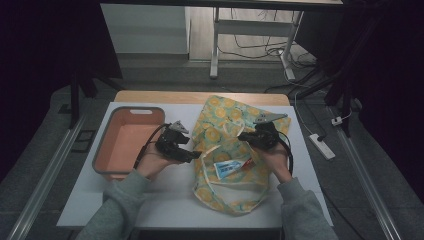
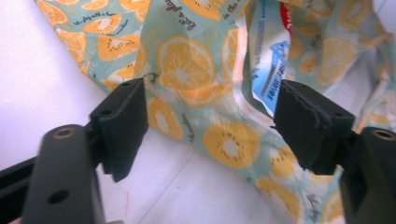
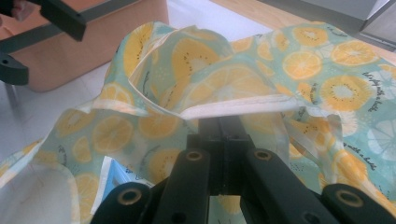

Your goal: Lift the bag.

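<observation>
Both grippers worked at a soft cloth bag printed with orange slices on pale green [image 1: 227, 135], which lay crumpled on the white table top [image 1: 165, 192], right of centre in the high view. The left gripper [image 1: 196, 155] stood with its black jaws spread wide. In the left gripper view nothing sat between them but the bag's printed cloth [image 2: 205, 88] lying on the table beyond, and neither pad pressed on it. The right gripper [image 1: 243, 136] had its jaws pinched together on the bag's pale hemmed edge [image 3: 233, 108]. In the right gripper view that fold of cloth rose up and draped over the closed jaw tips.

A flat blue, white and red packet [image 1: 231, 167] lay in the bag's open mouth, between the two hands in the high view. Its blue and white print also showed beside the right-hand jaw in the left gripper view [image 2: 271, 70]. The bag's pale strap [image 1: 235, 197] curled loosely over the near part of the cloth.

An orange plastic tub with a grey rim [image 1: 107, 155] stood on the table to the left of the left gripper, apart from the bag. Grey sleeves [image 1: 120, 205] covered both forearms.
</observation>
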The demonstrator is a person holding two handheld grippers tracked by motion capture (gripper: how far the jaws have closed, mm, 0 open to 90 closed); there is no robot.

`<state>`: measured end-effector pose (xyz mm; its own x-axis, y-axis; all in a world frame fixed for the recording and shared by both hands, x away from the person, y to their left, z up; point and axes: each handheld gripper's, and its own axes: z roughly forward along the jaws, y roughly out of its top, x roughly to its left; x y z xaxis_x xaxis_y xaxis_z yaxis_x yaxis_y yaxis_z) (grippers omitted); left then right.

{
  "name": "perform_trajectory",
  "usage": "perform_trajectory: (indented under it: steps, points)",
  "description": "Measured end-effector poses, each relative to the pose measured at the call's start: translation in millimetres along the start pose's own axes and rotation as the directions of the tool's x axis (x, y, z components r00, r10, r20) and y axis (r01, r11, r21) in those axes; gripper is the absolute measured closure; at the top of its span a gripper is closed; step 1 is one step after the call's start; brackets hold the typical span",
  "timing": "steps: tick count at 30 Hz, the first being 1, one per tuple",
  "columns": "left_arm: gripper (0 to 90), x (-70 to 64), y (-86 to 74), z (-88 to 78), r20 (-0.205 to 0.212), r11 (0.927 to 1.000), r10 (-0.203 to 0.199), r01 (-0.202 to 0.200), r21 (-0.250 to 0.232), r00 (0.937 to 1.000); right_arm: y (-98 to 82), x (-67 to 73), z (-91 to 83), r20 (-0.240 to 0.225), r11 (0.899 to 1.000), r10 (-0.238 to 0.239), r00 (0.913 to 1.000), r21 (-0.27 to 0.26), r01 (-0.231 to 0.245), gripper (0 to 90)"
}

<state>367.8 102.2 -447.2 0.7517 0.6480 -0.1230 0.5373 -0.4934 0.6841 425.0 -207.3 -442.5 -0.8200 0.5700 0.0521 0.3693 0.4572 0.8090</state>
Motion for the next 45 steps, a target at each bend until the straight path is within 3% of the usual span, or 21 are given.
perform_trajectory:
  steps: [5, 8, 11, 14, 17, 20, 28, 30, 32, 35, 40, 42, 45]
  points:
    - [18.4, -5.5, 7.2, 31.1, -0.039, 0.9985, 0.004, -0.002, 0.056, 0.9992, -0.4, 1.4, 3.1, -0.006, 1.0, -0.002, 1.0, 0.009, 0.002, 89.7]
    - [19.0, -11.6, 10.0, 49.6, -0.082, 0.9942, 0.029, -0.02, 0.106, 0.9962, 0.4, 1.8, 3.1, -0.005, 1.0, -0.004, 1.0, 0.013, 0.004, 89.7]
    - [29.1, -14.4, 5.6, 57.3, -0.094, 0.9866, 0.059, -0.044, 0.157, 0.9938, 0.7, 1.4, 1.6, -0.006, 1.0, -0.004, 1.0, 0.006, 0.004, 89.7]
    - [47.2, -17.4, -1.0, 55.0, -0.092, 0.9821, 0.066, -0.049, 0.182, 0.9935, -0.2, -0.4, -0.2, -0.006, 1.0, -0.001, 1.0, 0.005, 0.001, 89.7]
    - [66.2, -17.5, -6.5, 47.7, -0.066, 0.9813, 0.072, -0.058, 0.183, 0.9952, -1.2, -2.2, -2.2, -0.005, 1.0, 0.001, 1.0, 0.008, -0.001, 89.7]
    - [80.9, -13.0, -8.8, 39.4, -0.026, 0.9875, 0.044, -0.039, 0.152, 0.9987, -2.2, -3.9, -3.6, -0.003, 1.0, 0.006, 1.0, 0.008, -0.006, 89.7]
    - [87.9, -5.1, -11.1, 22.0, 0.073, 0.9949, 0.004, -0.011, 0.1, 0.9973, -4.1, -4.5, -3.9, -0.017, 1.0, 0.017, 0.9997, 0.018, -0.016, 88.9]
    - [88.2, -2.1, -11.8, 19.1, 0.08, 0.9961, -0.011, 0.004, 0.088, 0.9967, -4.3, -2.8, -3.5, -0.049, 1.0, 0.015, 0.9987, 0.028, -0.013, 78.0]
    - [88.3, 0.5, -12.7, 16.6, 0.086, 0.9965, -0.021, 0.014, 0.082, 0.9961, -4.2, 2.1, -5.7, -0.071, 0.999, 0.023, 0.9972, 0.025, -0.022, 58.5]
    - [88.3, 2.9, -13.9, 12.3, 0.089, 0.9974, -0.028, 0.022, 0.069, 0.9956, -5.4, 10.5, -19.0, -0.153, 0.998, 0.059, 0.9865, -0.006, -0.06, 41.2]
    - [88.3, 6.3, -15.8, 9.5, 0.112, 0.9975, -0.041, 0.035, 0.061, 0.9928, -17.8, 30.8, -65.2, -0.142, 0.995, 0.03, 0.9895, -0.093, -0.044, 34.9]
    - [88.3, 6.6, -16.0, 9.5, 0.118, 0.9977, -0.043, 0.036, 0.057, 0.992, -28.7, 33.5, -84.3, -0.109, 0.995, 0.038, 0.9933, -0.093, -0.048, 34.9]
    - [88.3, 6.3, -15.8, 8.6, 0.13, 0.9981, -0.043, 0.037, 0.05, 0.9906, -53.4, 32.5, -104.9, -0.014, 0.995, 0.064, 0.9978, -0.071, -0.065, 35.1]
